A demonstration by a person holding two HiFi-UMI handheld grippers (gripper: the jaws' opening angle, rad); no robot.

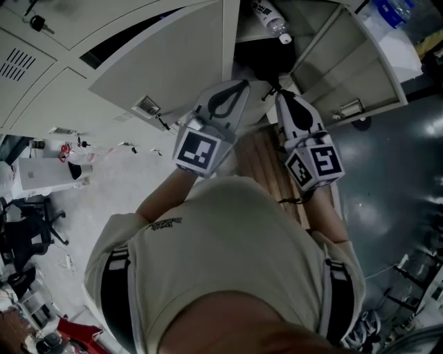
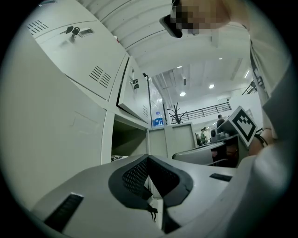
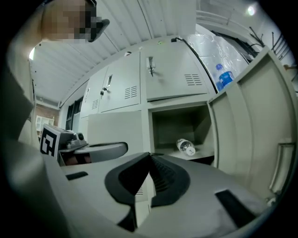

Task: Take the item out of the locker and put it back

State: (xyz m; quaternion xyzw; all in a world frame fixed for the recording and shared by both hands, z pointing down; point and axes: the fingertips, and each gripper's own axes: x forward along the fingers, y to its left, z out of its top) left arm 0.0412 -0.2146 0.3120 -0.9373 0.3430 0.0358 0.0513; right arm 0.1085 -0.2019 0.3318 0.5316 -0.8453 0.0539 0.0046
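Note:
A clear plastic bottle [image 1: 271, 19] lies on its side on the shelf of the open locker [image 1: 257, 48]; in the right gripper view the bottle [image 3: 186, 147] rests in that compartment [image 3: 179, 125], white cap toward me. My left gripper [image 1: 239, 84] and right gripper [image 1: 280, 95] are held side by side in front of the locker, short of its opening. Seen from its own camera, the left gripper [image 2: 148, 157] has its jaws meeting at the tips with nothing between them. The right gripper [image 3: 150, 153] is likewise shut and empty, well apart from the bottle.
The locker's left door [image 1: 166, 62] and right door [image 1: 353, 62] both stand swung open beside my grippers. A blue-labelled bottle [image 3: 224, 78] stands on top of the lockers. A wooden slatted surface [image 1: 266, 166] lies below my hands. An office chair [image 1: 28, 228] is at far left.

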